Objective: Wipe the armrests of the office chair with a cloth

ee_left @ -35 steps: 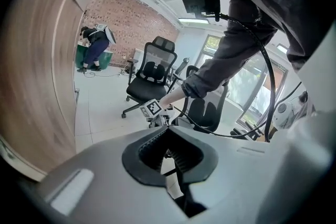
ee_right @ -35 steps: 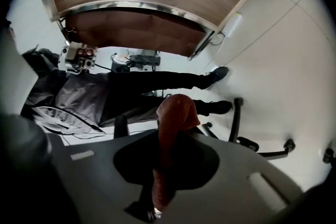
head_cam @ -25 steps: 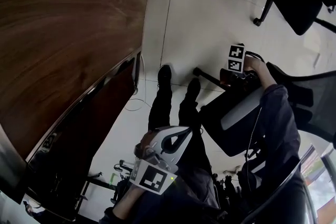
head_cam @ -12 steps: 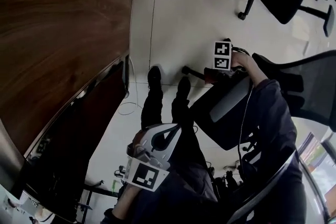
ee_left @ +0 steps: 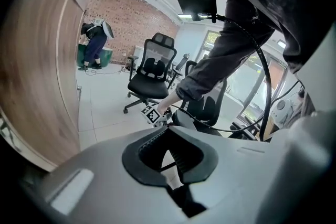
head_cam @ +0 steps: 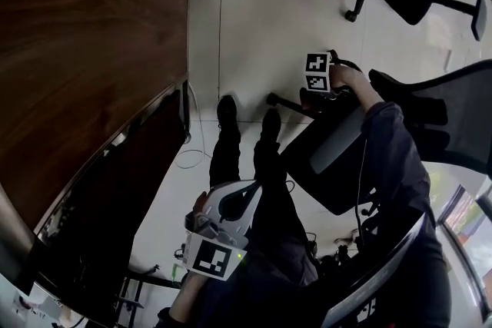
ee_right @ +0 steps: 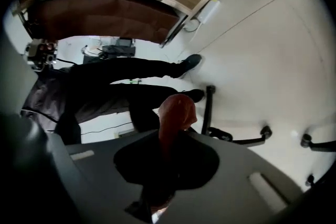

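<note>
Right gripper (ee_right: 170,150) clamped on reddish cloth (ee_right: 176,112), cloth end sticking out past jaws. In head view it sits at front end of grey armrest (head_cam: 336,140) of office chair (head_cam: 453,123). Cloth-to-pad contact unclear (spot dark, small in frame). Left gripper (ee_left: 169,158) low over person's legs (head_cam: 257,165), jaws slightly parted, nothing between, well apart from armrest.

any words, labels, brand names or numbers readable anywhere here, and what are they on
None: no readable words, numbers or brand names in any view.
The near marker cube and the far marker cube carry only black-and-white square patterns, no letters.
</note>
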Motion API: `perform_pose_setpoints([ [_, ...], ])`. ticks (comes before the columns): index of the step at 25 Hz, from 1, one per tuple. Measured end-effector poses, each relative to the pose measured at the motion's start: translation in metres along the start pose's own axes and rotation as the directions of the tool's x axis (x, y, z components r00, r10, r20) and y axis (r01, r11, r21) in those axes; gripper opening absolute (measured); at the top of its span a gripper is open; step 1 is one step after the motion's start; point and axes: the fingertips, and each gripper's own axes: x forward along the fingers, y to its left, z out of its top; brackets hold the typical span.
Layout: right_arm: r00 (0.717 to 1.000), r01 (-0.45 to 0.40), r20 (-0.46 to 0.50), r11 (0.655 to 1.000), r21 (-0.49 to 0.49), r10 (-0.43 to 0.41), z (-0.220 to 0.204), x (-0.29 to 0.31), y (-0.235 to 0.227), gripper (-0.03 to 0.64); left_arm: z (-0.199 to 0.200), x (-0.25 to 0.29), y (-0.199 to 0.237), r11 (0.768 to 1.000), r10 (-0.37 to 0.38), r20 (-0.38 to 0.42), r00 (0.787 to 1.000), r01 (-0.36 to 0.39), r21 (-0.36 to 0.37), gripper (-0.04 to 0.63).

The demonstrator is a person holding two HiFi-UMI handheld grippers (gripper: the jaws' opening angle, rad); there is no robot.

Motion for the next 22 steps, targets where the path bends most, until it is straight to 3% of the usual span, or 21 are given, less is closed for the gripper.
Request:
perform_pose_setpoints([
  [3,0.986,0.160,0.030,0.986,0.049,-0.161,0.000,0.004,-0.038,0.056,-0.007,0.001,-0.002,1.000,-0.006,-0.021,1.000,0.006,-0.008,0.015],
  [6,0.972,0.231,0.030,0.969,0.086,-0.234,-0.004,0.015,-0.054,0.056,-0.011,0.001,-0.003,1.000,-0.012,-0.024,1.000,0.011,-0.004,0.015],
  [10,0.988,0.153,0.022,0.985,0.074,-0.155,-0.009,0.024,-0.034,0.055,-0.007,-0.001,-0.003,1.000,-0.006,-0.014,1.000,0.006,0.007,0.015],
  [16,0.998,0.026,0.057,0.997,-0.075,-0.022,0.005,-0.026,0.044,0.055,0.007,-0.015,-0.012,1.000,-0.003,0.024,1.000,0.003,0.020,0.015],
  [19,0.987,0.037,0.157,0.992,-0.122,-0.017,0.019,-0.069,0.082,0.056,0.019,-0.023,-0.023,0.999,-0.007,0.042,0.999,0.005,0.034,0.015],
  [22,0.937,0.082,0.348,0.988,-0.128,-0.032,0.019,-0.111,0.124,0.056,0.036,-0.034,-0.032,0.998,-0.004,0.063,0.998,0.000,0.064,0.015],
])
